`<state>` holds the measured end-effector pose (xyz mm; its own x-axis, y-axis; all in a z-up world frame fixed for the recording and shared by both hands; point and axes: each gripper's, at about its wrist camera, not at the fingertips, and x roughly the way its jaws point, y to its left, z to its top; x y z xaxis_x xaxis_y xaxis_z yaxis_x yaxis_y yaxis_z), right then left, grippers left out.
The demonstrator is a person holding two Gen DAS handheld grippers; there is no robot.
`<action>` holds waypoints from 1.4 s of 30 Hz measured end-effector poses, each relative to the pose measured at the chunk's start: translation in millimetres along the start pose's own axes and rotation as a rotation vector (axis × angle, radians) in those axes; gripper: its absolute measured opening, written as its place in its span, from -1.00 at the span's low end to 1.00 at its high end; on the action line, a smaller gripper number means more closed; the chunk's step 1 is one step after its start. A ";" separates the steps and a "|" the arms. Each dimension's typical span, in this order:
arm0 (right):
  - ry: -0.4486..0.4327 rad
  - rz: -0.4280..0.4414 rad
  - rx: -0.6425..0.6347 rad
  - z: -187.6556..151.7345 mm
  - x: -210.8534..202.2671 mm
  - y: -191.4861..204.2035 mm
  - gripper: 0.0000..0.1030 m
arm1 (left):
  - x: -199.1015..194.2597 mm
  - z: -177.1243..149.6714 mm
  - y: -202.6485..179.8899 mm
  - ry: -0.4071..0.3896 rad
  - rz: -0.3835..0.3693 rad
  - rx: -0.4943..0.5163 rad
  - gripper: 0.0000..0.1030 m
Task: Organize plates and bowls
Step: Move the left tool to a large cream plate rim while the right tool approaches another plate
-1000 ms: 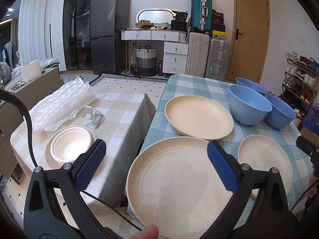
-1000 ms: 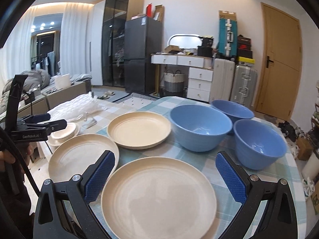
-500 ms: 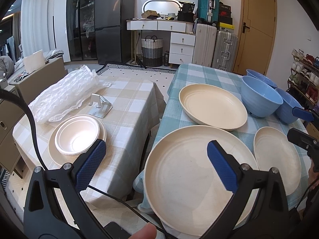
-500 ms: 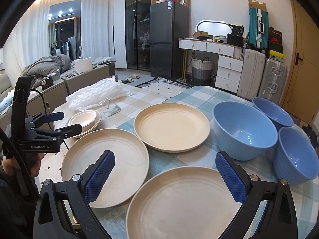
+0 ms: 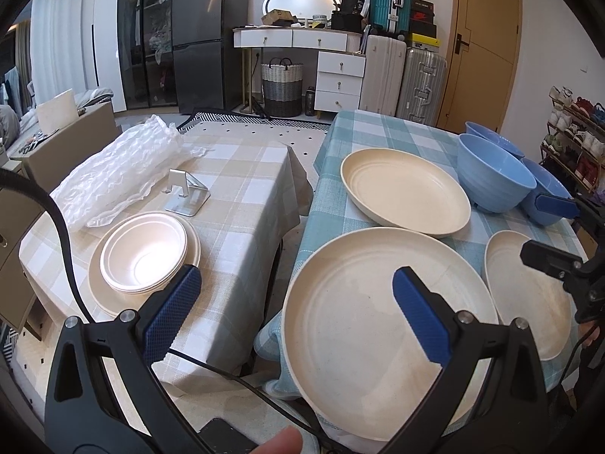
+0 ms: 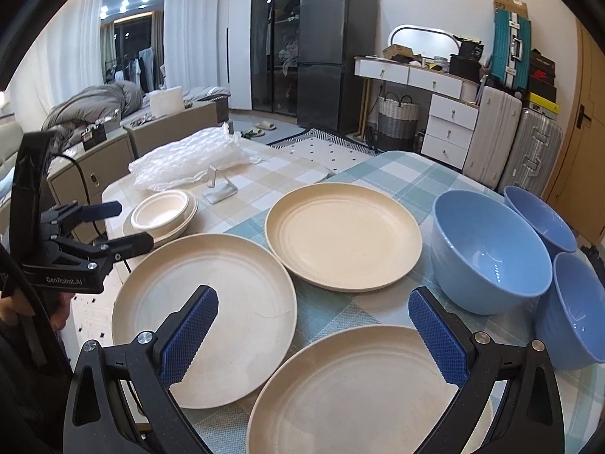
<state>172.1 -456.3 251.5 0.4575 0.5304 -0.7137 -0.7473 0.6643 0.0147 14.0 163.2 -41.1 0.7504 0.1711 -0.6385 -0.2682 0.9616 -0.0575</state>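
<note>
Three cream plates lie on the teal checked table (image 5: 378, 128): a large one (image 5: 378, 321) at the near-left edge, a deeper one (image 5: 404, 189) behind it, and one (image 5: 529, 295) at the near right. Three blue bowls (image 6: 487, 253) cluster at the right. White bowls (image 5: 145, 249) sit stacked on a cream plate on the beige table. My left gripper (image 5: 295, 287) is open and holds nothing; its right finger is over the large plate and its left over the beige table. My right gripper (image 6: 314, 299) is open and holds nothing, above the nearest plate (image 6: 359, 389).
A gap separates the beige checked table (image 5: 234, 189) from the teal one. Bubble wrap (image 5: 121, 166) and a metal stand (image 5: 187, 196) lie on the beige table. A black cable (image 5: 242, 382) trails below. Suitcases, white drawers and a fridge stand behind.
My left gripper has shifted left, so the large plate now sits under its right finger instead of centred. The right wrist view has swung left and looks down more. Both grippers stay open.
</note>
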 end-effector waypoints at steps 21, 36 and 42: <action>0.160 0.066 -0.007 -1.7 58.0 2.9 0.99 | 35.7 -22.3 10.0 0.092 -0.047 -0.013 0.79; 0.255 0.113 -0.063 0.7 85.4 14.9 0.56 | 50.4 -26.1 18.0 0.119 -0.058 -0.050 0.19; 0.281 0.125 -0.061 1.8 95.1 15.3 0.38 | 53.7 -27.5 18.2 0.138 -0.066 -0.048 0.12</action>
<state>205.0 -394.8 185.1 0.2157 0.4341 -0.8746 -0.8208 0.5658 0.0785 32.8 184.0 -97.6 0.6782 0.0738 -0.7311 -0.2521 0.9580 -0.1371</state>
